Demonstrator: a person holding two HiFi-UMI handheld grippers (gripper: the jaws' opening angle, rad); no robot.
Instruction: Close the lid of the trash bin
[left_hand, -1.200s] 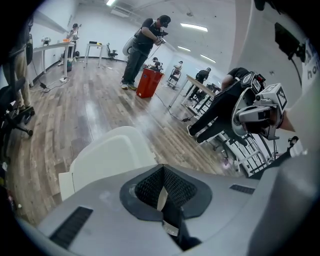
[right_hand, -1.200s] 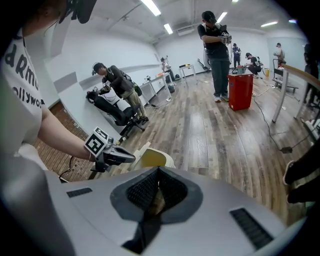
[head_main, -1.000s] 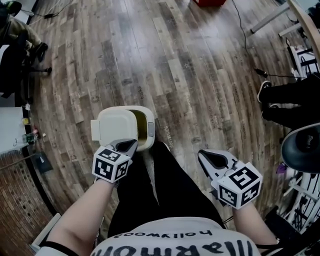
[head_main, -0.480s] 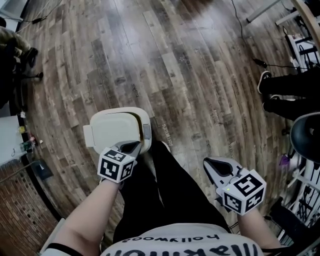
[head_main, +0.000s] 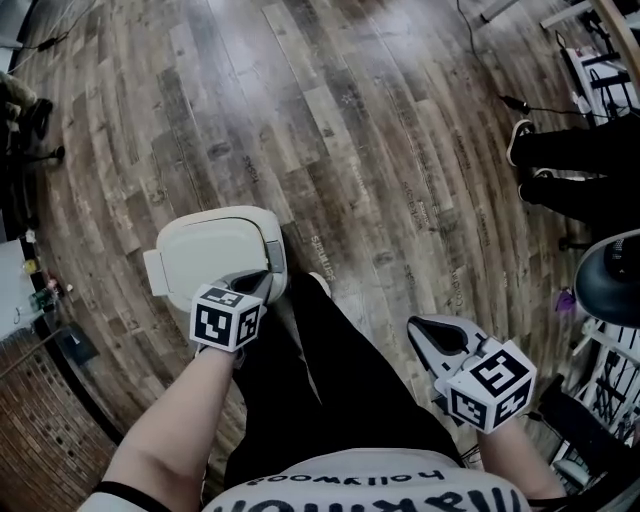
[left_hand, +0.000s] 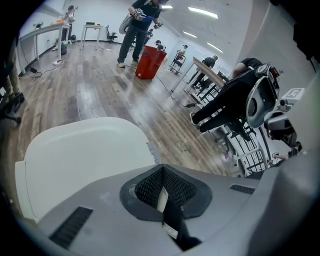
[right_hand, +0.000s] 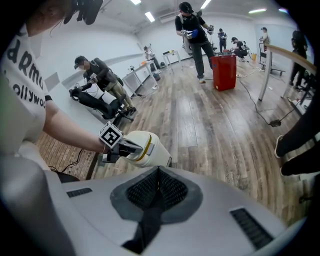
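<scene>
On the wooden floor (head_main: 350, 150) at near left stands the cream trash bin (right_hand: 156, 155), lid (head_main: 210, 250) lowered. My left gripper (head_main: 264, 284), jaws closed, touches the lid. My right gripper (head_main: 428, 330), jaws closed and empty, hangs well apart at right.

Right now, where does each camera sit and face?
Head view: on the head, steeply down at floor; shows forearms, legs, left gripper, right gripper.
Left gripper view: on that gripper, over shut jaws, across the bin lid.
Right gripper view: on that gripper, toward the bin and left forearm.
All share the bin.
</scene>
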